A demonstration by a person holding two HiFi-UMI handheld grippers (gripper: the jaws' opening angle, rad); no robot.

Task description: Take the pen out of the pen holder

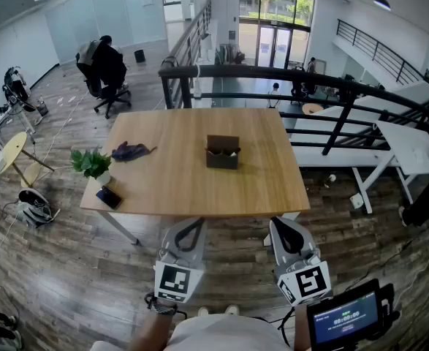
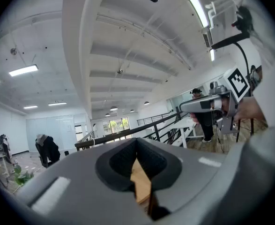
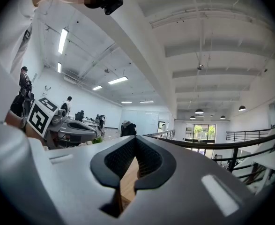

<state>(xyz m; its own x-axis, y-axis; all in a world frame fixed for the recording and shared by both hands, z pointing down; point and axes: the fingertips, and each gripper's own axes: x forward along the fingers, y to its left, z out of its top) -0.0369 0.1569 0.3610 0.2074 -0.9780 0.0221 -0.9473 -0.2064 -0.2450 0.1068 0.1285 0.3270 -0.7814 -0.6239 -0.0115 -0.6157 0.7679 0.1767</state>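
Closest in, the left gripper (image 1: 191, 224) and the right gripper (image 1: 283, 224) are held level side by side over the plank floor (image 1: 75, 284), just short of the near edge of the table (image 1: 170, 189), touching nothing. Each gripper's own view shows its jaws clenched together with nothing held; only a sliver of tabletop shows through the slit below the pads. A small lit screen (image 1: 346, 317) sits low at the right, beside the right gripper.

The table is a pale wooden rectangle on white legs. On its near left corner lies a dark flat phone-like thing (image 1: 109, 197), and just behind that stands a small green plant (image 1: 91, 164). Further in, a crumpled dark cloth (image 1: 130, 151) lies left of centre. The pen holder (image 1: 222, 153), a dark brown box, stands upright near the middle of the top, a little right of centre and well apart from both grippers. Small bits show at its open top, but the pen itself is too small to pick out.

Behind the table runs a black railing (image 1: 272, 74) around an opening in the floor, with white desks (image 1: 411, 145) to the right. Far left, a person (image 1: 106, 63) sits on an office chair, and at the back are glass doors (image 1: 272, 42) under a white ceiling with strip lights
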